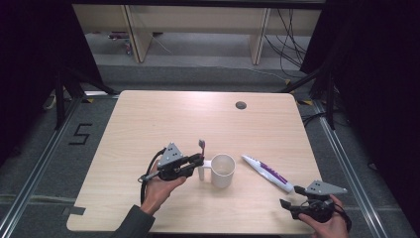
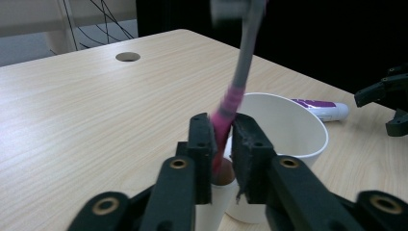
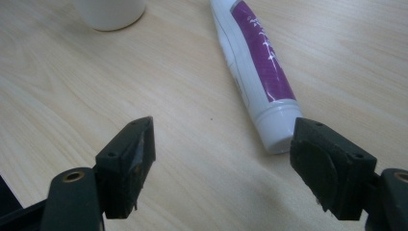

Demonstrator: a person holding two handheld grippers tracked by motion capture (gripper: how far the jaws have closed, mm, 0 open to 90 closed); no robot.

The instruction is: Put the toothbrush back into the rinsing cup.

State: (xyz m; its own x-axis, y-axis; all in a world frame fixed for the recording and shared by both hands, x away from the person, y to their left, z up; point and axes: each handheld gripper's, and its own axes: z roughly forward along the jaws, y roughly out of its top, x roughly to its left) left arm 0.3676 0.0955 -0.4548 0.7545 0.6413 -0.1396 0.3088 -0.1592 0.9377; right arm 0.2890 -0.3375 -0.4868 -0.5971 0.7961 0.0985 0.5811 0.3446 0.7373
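**Brush upright beside the cup**

Black left tongs (image 2: pixel 222 139), just left of the cup (image 1: pixel 223 170), pinched the toothbrush (image 2: pixel 234 91) upright, head up, beside the cup's handle. Right tongs (image 3: pixel 221 159) stood spread, toothpaste tube (image 3: pixel 255 72) lying right of the cup.

Light wood table (image 1: pixel 148 124) fills centre of the high view, round cable hole (image 1: pixel 240 105) at its upper right. Grey floor (image 1: pixel 44 163) around it, black "5" marking (image 1: pixel 80 134) at left. Pale wooden furniture legs (image 1: pixel 137 34) along the top, loose black cables (image 1: pixel 289 39) upper right. Black curtains (image 1: pixel 29 59) on both sides.
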